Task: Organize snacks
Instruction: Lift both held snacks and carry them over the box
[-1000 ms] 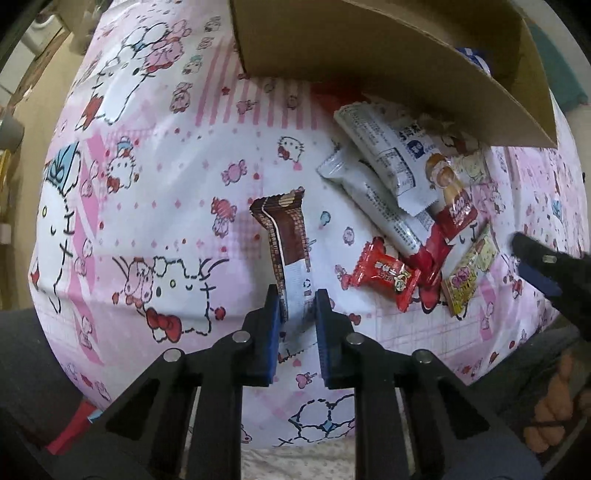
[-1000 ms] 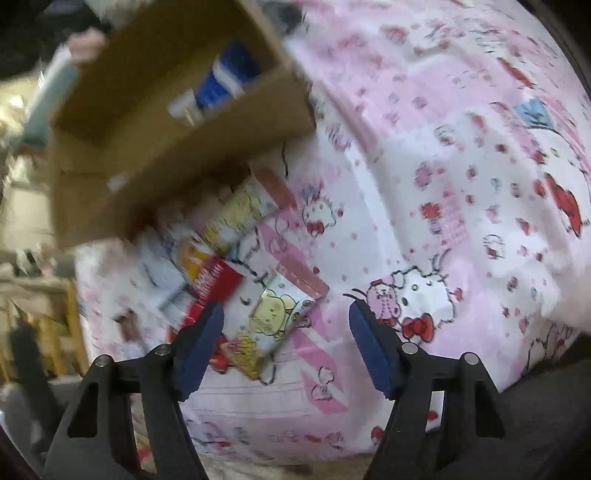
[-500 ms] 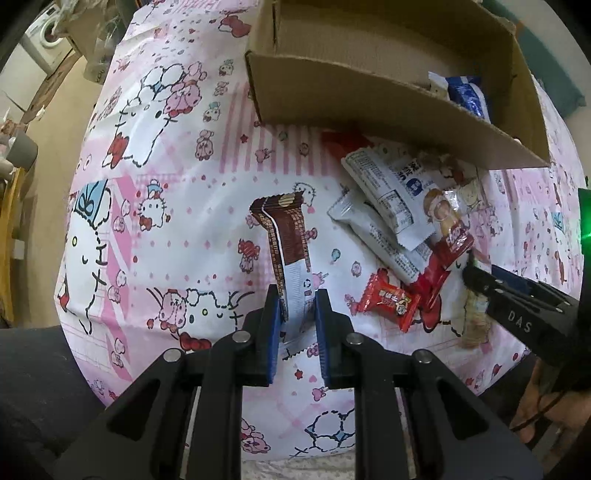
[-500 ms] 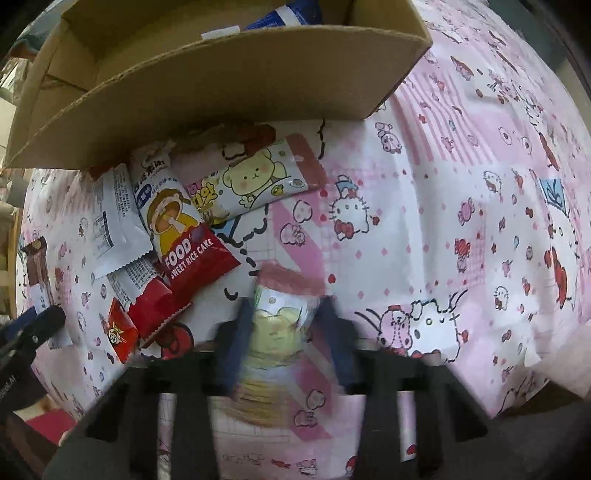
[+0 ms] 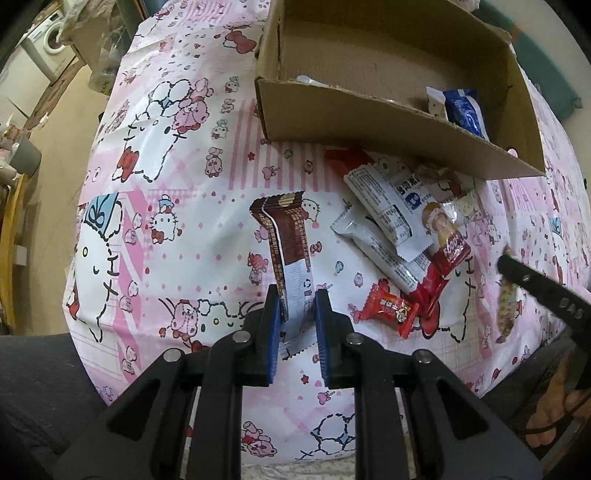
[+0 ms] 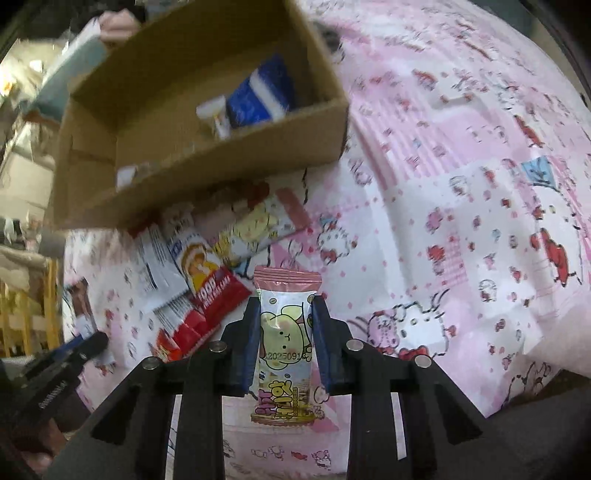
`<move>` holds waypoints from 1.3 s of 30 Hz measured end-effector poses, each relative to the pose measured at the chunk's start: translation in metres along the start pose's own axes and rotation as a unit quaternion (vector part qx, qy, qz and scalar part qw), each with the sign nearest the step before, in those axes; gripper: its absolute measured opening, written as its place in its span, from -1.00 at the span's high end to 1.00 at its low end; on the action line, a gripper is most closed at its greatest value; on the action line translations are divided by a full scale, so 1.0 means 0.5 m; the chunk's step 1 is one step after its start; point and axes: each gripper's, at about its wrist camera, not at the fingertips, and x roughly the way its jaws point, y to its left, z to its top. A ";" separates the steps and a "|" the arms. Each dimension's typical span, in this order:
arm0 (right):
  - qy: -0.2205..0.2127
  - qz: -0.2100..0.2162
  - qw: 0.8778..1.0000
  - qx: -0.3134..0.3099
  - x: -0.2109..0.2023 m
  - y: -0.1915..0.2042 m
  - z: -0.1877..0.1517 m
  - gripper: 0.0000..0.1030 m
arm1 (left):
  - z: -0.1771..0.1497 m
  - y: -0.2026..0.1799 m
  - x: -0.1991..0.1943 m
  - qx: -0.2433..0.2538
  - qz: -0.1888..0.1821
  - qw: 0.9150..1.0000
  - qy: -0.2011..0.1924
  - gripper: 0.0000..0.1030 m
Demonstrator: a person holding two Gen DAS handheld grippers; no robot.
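My left gripper [image 5: 297, 299] is shut on the white end of a long brown snack bar [image 5: 286, 236], which stands up off the pink cartoon-print cloth. My right gripper [image 6: 283, 308] is shut on a pink and yellow cartoon snack packet [image 6: 284, 332], lifted clear of the cloth. An open cardboard box [image 5: 388, 122] [image 6: 207, 170] sits behind, holding a blue packet [image 5: 463, 110] [image 6: 262, 96] and a small white one. Between box and grippers lie loose snacks: white packets [image 5: 384, 206], a red rice-cake packet [image 6: 210, 280], a red candy [image 5: 388, 308] and a cartoon packet [image 6: 255, 229].
The right gripper's black body [image 5: 543, 291] reaches in from the right edge of the left wrist view. The cloth-covered table's front edge [image 5: 258, 458] is close below. A person's dark trouser leg [image 5: 40, 387] is at the lower left. A hand [image 6: 118, 26] shows behind the box.
My right gripper closed on the pink and yellow packet and raised it off the cloth. The left gripper kept its hold on the brown bar and rose, bringing more of the box into view.
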 end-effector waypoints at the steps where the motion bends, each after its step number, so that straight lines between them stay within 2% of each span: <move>1: -0.009 0.001 1.000 0.001 -0.009 -0.003 0.000 0.46 | 0.000 -0.001 -0.003 0.000 0.000 1.000 -0.002 0.72; 8: -0.088 0.033 0.996 0.008 -0.082 0.003 0.014 0.46 | 0.005 0.002 -0.007 0.000 0.010 1.000 -0.020 0.72; 13: -0.091 0.063 0.994 0.001 -0.095 0.016 0.012 0.46 | 0.011 0.012 -0.032 -0.003 0.018 0.999 -0.050 0.72; 22: -0.137 0.097 0.985 -0.024 -0.128 0.054 0.014 0.46 | 0.035 0.015 -0.116 -0.002 0.015 0.993 -0.116 0.72; 29: -0.191 0.123 0.973 -0.039 -0.184 0.065 0.030 0.46 | 0.082 -0.002 -0.172 0.015 0.006 0.989 -0.148 0.72; 39: -0.226 0.143 0.963 -0.038 -0.219 0.056 0.094 0.45 | 0.167 -0.035 -0.218 0.042 0.006 0.982 -0.185 0.72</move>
